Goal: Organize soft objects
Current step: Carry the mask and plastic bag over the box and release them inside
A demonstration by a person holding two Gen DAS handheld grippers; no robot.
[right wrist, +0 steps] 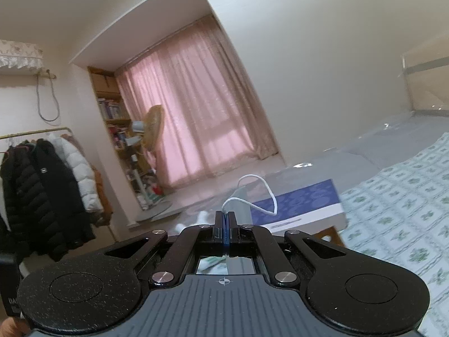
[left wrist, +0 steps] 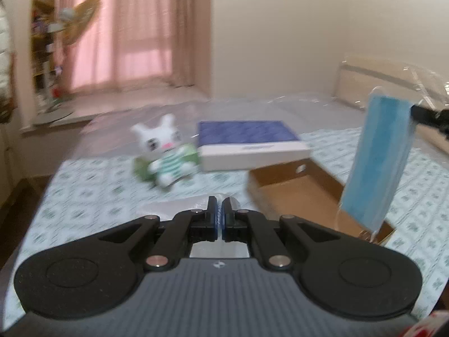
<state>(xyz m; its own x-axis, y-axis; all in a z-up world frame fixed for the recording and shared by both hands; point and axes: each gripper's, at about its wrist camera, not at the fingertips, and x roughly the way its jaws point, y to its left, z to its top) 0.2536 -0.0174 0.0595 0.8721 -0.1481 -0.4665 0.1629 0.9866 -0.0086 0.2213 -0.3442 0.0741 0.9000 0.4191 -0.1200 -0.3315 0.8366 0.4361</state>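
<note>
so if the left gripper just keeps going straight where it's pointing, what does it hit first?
Probably the clear plastic packet on the bed just ahead of the left gripper. Beyond that lies the plush rabbit beside the blue-topped box. The picture is blurred, so depth is uncertain.

Bed (left wrist: 92, 185), green-patterned sheet: plush rabbit (left wrist: 165, 154), blue-white box (left wrist: 247, 143), open cardboard box (left wrist: 303, 193).

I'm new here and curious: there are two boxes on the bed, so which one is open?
The brown cardboard box is open, its inside bare; the white box with the blue patterned top behind it is shut.
</note>
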